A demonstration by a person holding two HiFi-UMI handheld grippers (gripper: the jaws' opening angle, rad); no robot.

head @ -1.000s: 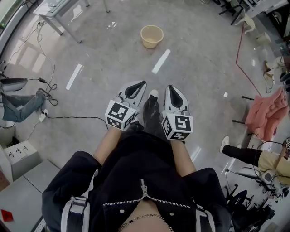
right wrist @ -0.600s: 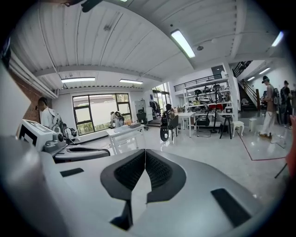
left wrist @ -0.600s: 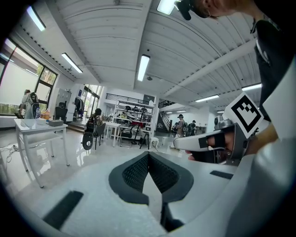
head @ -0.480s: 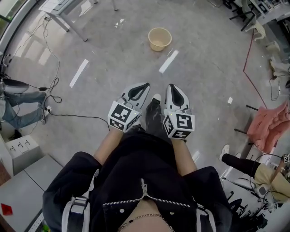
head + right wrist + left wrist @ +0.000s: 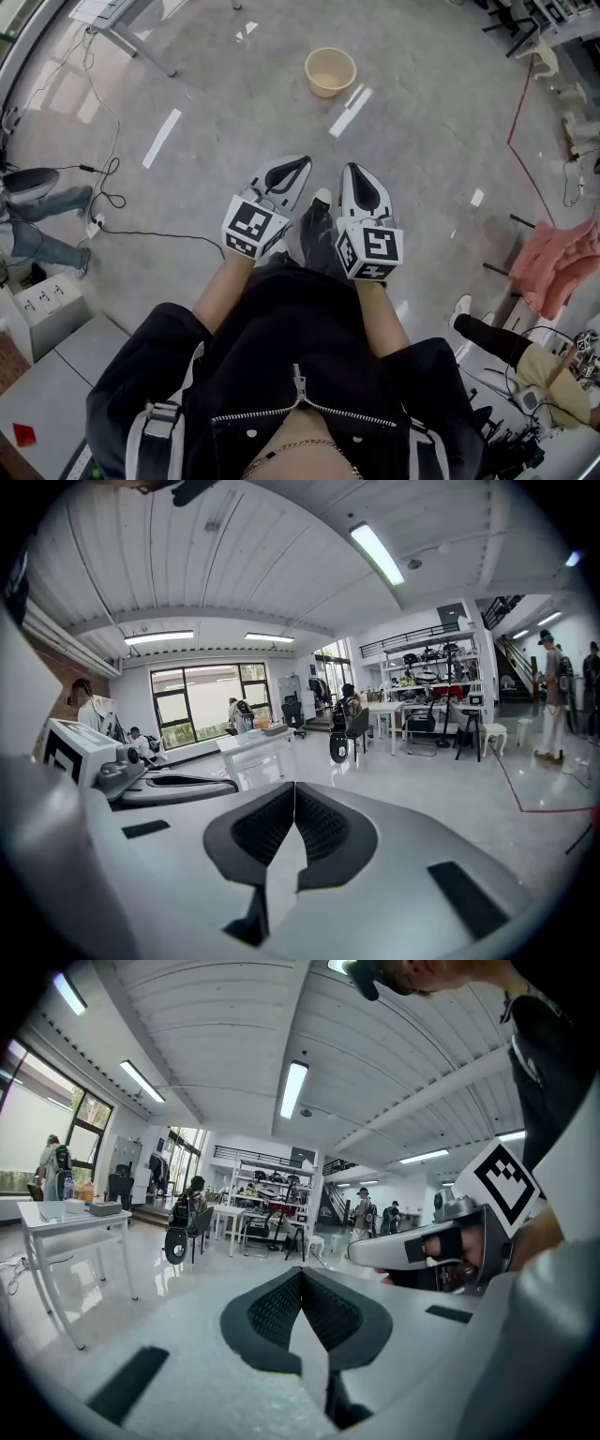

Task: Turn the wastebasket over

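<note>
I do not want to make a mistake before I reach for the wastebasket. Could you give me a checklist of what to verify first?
1. Wastebasket upright on the floor, mouth up, ready to be turned over: ok.
2. Wastebasket within reach: not ok; it stands far ahead of both grippers.
3. Left gripper open for the rim: not ok; jaws together, nothing between them.
4. Right gripper open: not ok; jaws together, empty.
5. Black cable off the path: ok; it lies to the left.
6. Wastebasket empty: cannot tell; too small in the head view.
</note>
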